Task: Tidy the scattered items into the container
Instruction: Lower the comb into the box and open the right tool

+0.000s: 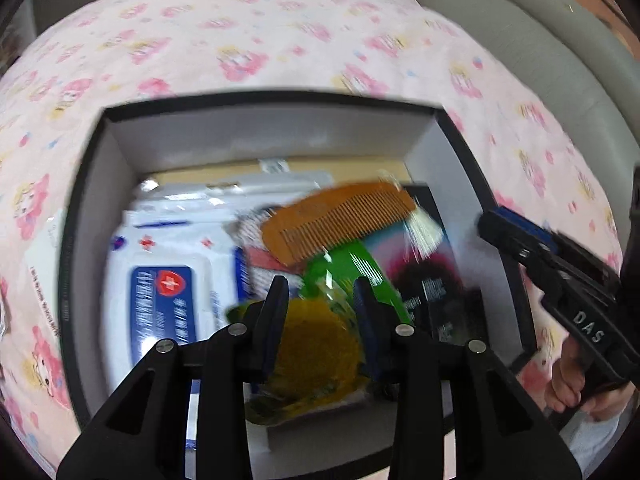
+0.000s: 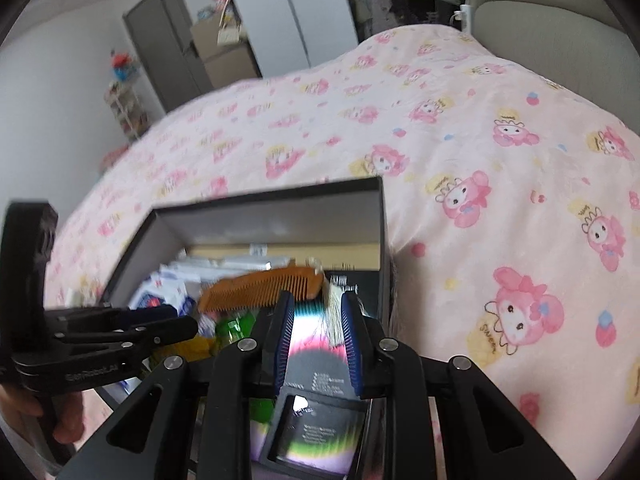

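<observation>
Inside the black box (image 1: 280, 100) on the pink bed cover (image 2: 480, 140), we see a wooden comb (image 1: 340, 220) atop wipes (image 1: 160, 280) and a dark carton (image 2: 320, 432). Our left claw (image 1: 320, 328) gapes over a yellow packet (image 1: 316, 348); our right claw (image 2: 318, 340) hangs open, empty, just below the comb.

You had an orange-brown comb (image 1: 338, 222), a white and blue wipes pack (image 1: 168, 280), a green packet (image 1: 352, 276), a black box (image 1: 280, 100) with grey inner walls, a pink cartoon-print blanket (image 2: 500, 152).
</observation>
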### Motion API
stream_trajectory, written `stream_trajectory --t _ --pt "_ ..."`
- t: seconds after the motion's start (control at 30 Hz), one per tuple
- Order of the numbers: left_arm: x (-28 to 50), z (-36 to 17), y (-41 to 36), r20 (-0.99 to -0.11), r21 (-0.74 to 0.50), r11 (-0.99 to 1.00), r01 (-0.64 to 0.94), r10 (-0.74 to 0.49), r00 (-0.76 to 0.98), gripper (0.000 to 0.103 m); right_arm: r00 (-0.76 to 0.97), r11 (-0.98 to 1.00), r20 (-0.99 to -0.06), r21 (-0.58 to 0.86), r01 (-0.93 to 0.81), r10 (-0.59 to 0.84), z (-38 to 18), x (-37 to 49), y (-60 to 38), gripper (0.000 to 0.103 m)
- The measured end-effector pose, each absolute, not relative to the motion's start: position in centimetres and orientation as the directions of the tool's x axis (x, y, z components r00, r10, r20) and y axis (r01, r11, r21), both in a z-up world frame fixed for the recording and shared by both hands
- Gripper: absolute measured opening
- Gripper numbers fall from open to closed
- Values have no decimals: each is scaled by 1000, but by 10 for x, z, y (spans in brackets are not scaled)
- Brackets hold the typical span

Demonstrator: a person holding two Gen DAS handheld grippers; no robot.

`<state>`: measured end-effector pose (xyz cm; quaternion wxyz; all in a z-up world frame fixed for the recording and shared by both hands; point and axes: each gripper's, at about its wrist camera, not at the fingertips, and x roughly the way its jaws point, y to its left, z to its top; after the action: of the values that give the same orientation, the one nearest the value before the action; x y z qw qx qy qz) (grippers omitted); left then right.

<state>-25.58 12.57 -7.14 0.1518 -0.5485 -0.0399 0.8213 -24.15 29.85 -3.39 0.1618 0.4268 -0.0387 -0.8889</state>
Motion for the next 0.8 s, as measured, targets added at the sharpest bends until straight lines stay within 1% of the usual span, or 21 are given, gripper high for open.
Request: stream_trajectory --t 0.1,0.13,0.17,0.3,0.43,0.57,0.67,0.8 --pt "-265 -76 135 -908 -189 -955 -228 259 -331 34 -549 -939 -776 163 304 -312 -42 -242 286 23" --pt "-270 -79 138 -916 -177 -956 -233 246 -316 34 -542 -939 -782 158 305 -308 -45 -243 284 27" --pt "-276 -83 142 -930 -157 -958 -240 225 -292 34 -534 -940 -789 154 304 -302 -48 -244 281 28" --pt "-299 -101 155 -964 -70 -961 -269 135 -231 34 -533 -946 -797 144 289 -284 -54 -248 279 29" --pt "-317 -103 153 -964 -54 -968 -244 114 -241 34 -544 -952 -793 145 269 -275 -54 -251 282 29" --pt "-307 -92 146 -941 -129 -966 -226 191 -278 34 -553 -955 -787 158 250 -275 -53 -252 285 29" --pt "-287 -77 142 -911 -151 -960 -237 228 -344 34 -564 -961 -782 162 225 -264 -50 -249 286 29" --pt "-257 -53 135 -862 -220 -941 -257 311 -400 34 -575 -961 -772 177 214 -270 -44 -239 283 29"
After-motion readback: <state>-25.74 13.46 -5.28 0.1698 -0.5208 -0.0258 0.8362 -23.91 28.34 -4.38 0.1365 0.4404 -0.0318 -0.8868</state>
